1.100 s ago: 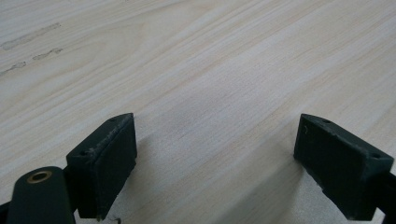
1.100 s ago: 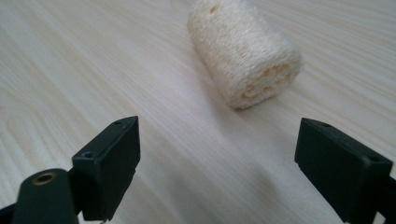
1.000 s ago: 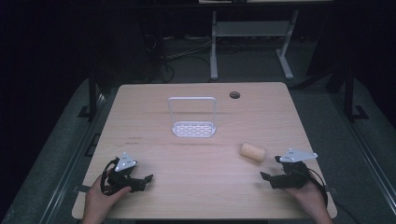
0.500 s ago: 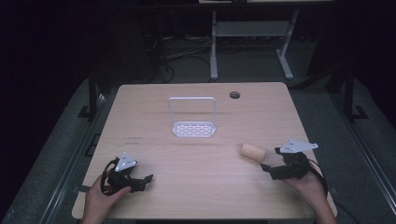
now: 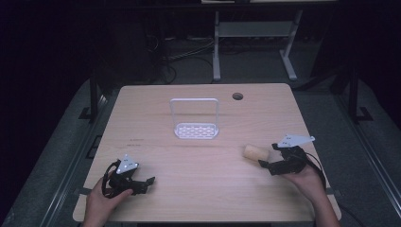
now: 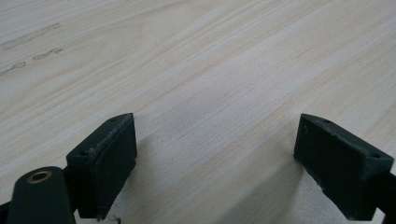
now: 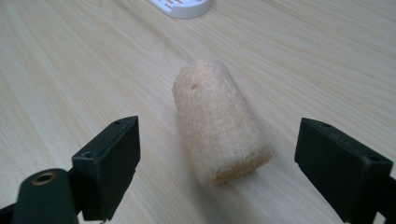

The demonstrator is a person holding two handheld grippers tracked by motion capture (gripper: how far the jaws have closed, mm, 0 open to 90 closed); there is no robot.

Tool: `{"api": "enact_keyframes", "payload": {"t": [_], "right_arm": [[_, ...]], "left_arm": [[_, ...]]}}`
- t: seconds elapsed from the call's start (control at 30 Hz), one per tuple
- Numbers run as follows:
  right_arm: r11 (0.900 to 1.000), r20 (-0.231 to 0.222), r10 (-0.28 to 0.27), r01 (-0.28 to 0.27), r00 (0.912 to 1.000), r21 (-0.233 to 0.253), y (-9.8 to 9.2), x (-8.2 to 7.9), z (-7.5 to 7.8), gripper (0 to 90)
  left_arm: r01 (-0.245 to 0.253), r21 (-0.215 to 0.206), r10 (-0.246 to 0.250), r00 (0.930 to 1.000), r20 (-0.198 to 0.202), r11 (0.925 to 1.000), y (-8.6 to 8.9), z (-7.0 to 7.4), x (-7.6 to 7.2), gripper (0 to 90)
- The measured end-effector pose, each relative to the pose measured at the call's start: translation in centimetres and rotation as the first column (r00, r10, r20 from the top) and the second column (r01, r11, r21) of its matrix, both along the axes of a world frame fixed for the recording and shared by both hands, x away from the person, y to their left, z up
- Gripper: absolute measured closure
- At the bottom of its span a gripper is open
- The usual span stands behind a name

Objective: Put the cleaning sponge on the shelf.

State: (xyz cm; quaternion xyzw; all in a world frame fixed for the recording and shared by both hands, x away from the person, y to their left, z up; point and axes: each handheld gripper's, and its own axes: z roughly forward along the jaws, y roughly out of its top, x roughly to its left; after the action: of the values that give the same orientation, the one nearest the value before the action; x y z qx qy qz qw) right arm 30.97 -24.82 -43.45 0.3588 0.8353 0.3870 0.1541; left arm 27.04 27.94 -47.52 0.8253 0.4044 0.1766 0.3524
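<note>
A tan, rough-textured cylinder (image 5: 255, 152) (image 7: 217, 123) lies on its side on the wooden table (image 5: 198, 156), right of centre. My right gripper (image 5: 264, 164) (image 7: 215, 168) is open just behind it, its jaws spread wider than the cylinder and level with its near end, not touching it. A white slotted rack (image 5: 196, 124) with a wire hoop stands in the middle of the table; its rim shows in the right gripper view (image 7: 182, 7). My left gripper (image 5: 150, 182) (image 6: 215, 163) rests open near the front left edge, with bare wood between its jaws.
A round cable hole (image 5: 237, 96) sits in the table near its far edge. Beyond the table stands a white metal frame (image 5: 250, 42) on a dark floor with cables. Faint marks (image 6: 32, 44) streak the wood ahead of the left gripper.
My right gripper has moved forward and left up to the cylinder. The left gripper, the cylinder and the rack have stayed put.
</note>
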Motion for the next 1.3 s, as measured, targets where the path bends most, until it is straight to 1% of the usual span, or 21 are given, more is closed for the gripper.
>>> {"api": "enact_keyframes", "payload": {"t": [0.17, 0.2, 0.57, 0.8, 0.9, 0.97, 1.0, 1.1, 1.23, 1.3], "right_arm": [[1.0, -0.004, 0.011, -0.011, 0.9999, -0.003, 0.5, 0.5, 0.2, 14.0], [1.0, -0.001, 0.018, -0.018, 0.9998, 0.003, 0.5, 0.7, 0.2, 14.0], [0.998, -0.028, 0.063, -0.063, 0.9976, -0.009, 1.5, 2.7, 0.7, 14.0], [0.995, -0.06, 0.094, -0.095, 0.9937, -0.009, 2.1, 3.6, 0.4, 14.0], [0.994, -0.079, 0.105, -0.108, 0.9913, -0.032, 2.3, 3.9, 0.0, 14.0], [0.993, -0.083, 0.108, -0.111, 0.9907, -0.035, 2.3, 4.0, -0.1, 14.0], [0.993, -0.095, 0.111, -0.115, 0.9893, -0.035, 2.5, 4.1, -0.3, 14.0], [0.992, -0.1, 0.116, -0.121, 0.9883, -0.044, 2.6, 4.2, -0.4, 14.0], [0.987, -0.12, 0.133, -0.143, 0.9837, -0.075, 2.8, 4.5, -1.0, 14.6], [0.986, -0.122, 0.136, -0.146, 0.9831, -0.078, 2.9, 4.5, -1.1, 14.9]], "left_arm": [[0.0, 0.0, 0.0, 1.0, 0.0, 1.0, 0.0, 0.0, 0.0, 12.7], [0.0, 0.0, 0.0, 1.0, 0.0, 1.0, 0.0, 0.0, 0.0, 12.7], [0.0, 0.0, 0.0, 1.0, 0.0, 1.0, 0.0, 0.0, 0.0, 12.7], [0.0, 0.0, 0.0, 1.0, 0.0, 1.0, 0.0, 0.0, 0.0, 12.7], [0.0, 0.0, 0.0, 1.0, 0.0, 1.0, 0.0, 0.0, 0.0, 12.7], [0.0, 0.0, 0.0, 1.0, 0.0, 1.0, 0.0, 0.0, 0.0, 12.7], [0.0, 0.0, 0.0, 1.0, 0.0, 1.0, 0.0, 0.0, 0.0, 12.7], [0.0, 0.001, 0.0, 1.0, 0.0, 1.0, 0.0, 0.0, 0.0, 12.7], [0.0, 0.0, 0.0, 1.0, 0.0, 1.0, 0.0, 0.0, 0.0, 12.7], [0.0, 0.0, 0.0, 1.0, 0.0, 1.0, 0.0, 0.0, 0.0, 12.7]]}}
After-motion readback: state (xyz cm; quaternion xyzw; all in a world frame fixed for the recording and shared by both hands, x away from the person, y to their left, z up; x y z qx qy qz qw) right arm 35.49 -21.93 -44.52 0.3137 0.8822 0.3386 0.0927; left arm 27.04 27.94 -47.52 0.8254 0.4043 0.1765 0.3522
